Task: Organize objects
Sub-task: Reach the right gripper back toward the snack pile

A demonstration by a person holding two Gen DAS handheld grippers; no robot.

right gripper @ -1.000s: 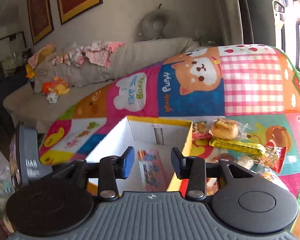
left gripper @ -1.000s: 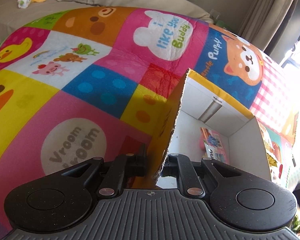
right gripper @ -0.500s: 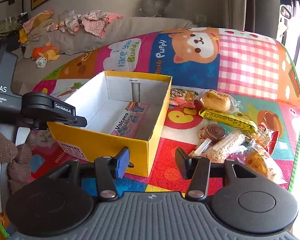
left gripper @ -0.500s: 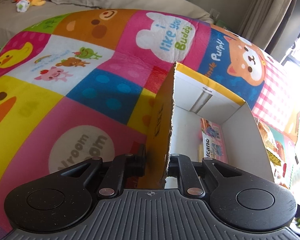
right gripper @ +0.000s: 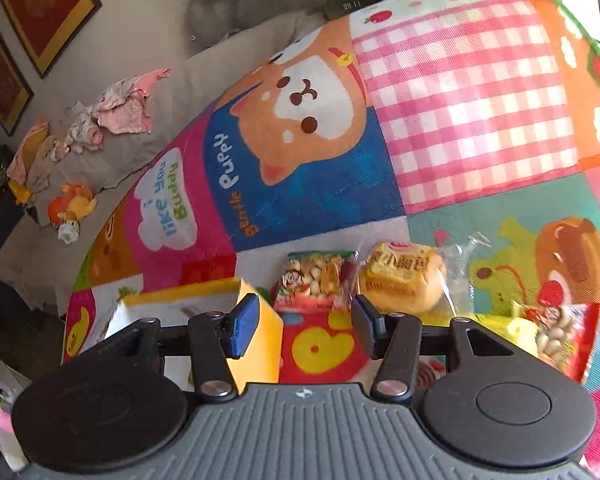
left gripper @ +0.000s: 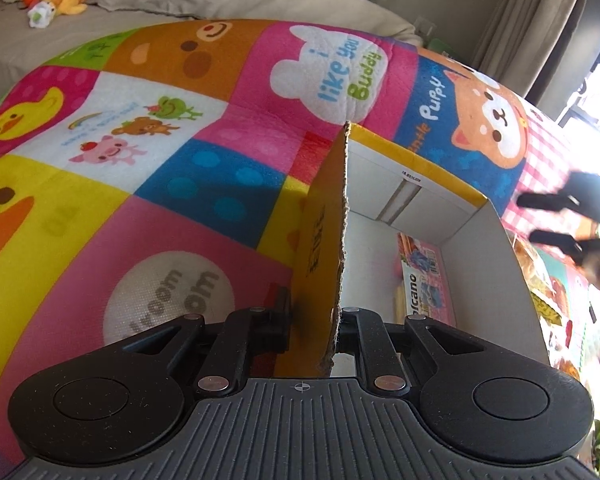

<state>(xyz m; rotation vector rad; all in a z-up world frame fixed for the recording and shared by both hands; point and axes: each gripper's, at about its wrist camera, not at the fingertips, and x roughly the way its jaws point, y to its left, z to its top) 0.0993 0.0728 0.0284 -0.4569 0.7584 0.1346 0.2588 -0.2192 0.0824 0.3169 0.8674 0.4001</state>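
Observation:
A yellow cardboard box (left gripper: 324,240) with a white inside stands on the colourful play mat. My left gripper (left gripper: 315,320) is shut on its near side wall. A pink Volcano snack packet (left gripper: 424,280) lies inside the box. My right gripper (right gripper: 304,326) is open and empty, above the mat just right of the box's corner (right gripper: 260,328). Just beyond it lie a green-red snack bag (right gripper: 320,280) and a wrapped bun (right gripper: 404,280). The right gripper also shows blurred in the left wrist view (left gripper: 568,216).
More snack packets (right gripper: 556,332) lie on the mat (right gripper: 460,92) at the right. A grey sofa (right gripper: 148,120) with clothes and plush toys (right gripper: 70,204) runs behind the mat. Framed pictures hang on the wall.
My right gripper has swung right and forward, from in front of the box to over the snacks beside it. My left gripper keeps hold of the box wall.

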